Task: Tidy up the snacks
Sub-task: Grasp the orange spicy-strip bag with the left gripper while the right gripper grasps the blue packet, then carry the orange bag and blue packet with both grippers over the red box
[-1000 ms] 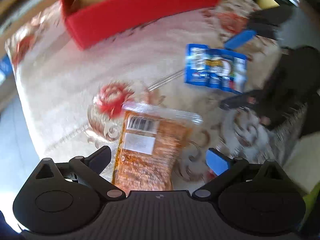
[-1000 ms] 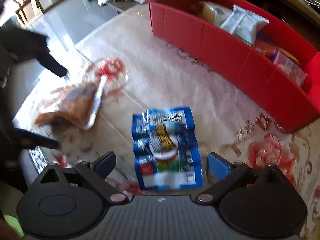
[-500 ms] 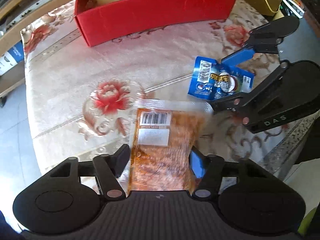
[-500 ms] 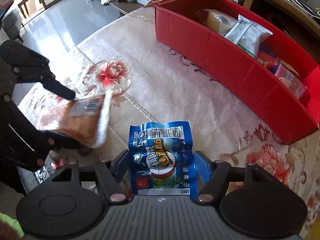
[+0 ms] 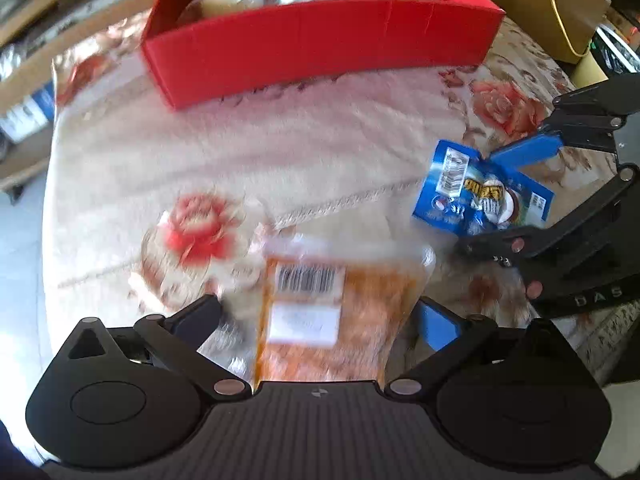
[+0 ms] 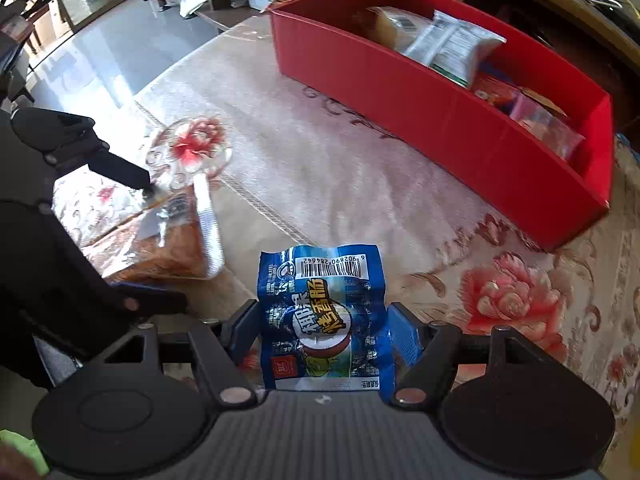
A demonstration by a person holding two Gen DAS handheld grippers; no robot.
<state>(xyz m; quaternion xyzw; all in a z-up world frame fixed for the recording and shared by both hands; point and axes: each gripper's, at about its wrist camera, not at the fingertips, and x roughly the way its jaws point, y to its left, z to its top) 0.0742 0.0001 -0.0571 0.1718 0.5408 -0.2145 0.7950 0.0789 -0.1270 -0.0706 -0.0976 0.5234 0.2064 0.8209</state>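
Snacks are lying split between places: several packets are sitting inside the red box (image 6: 440,120) at the far side of the floral-clothed surface (image 6: 320,168), while two are waiting nearer. Left tongs (image 5: 316,320) are opening, their jaws standing wide either side of the orange snack bag (image 5: 340,320) without pressing it; the bag is resting on the cloth. Right tongs (image 6: 320,336) are clenching the blue sausage packet (image 6: 324,312) between blue pads, its barcode end pointing away toward the box. The view from the left tongs is blurring.
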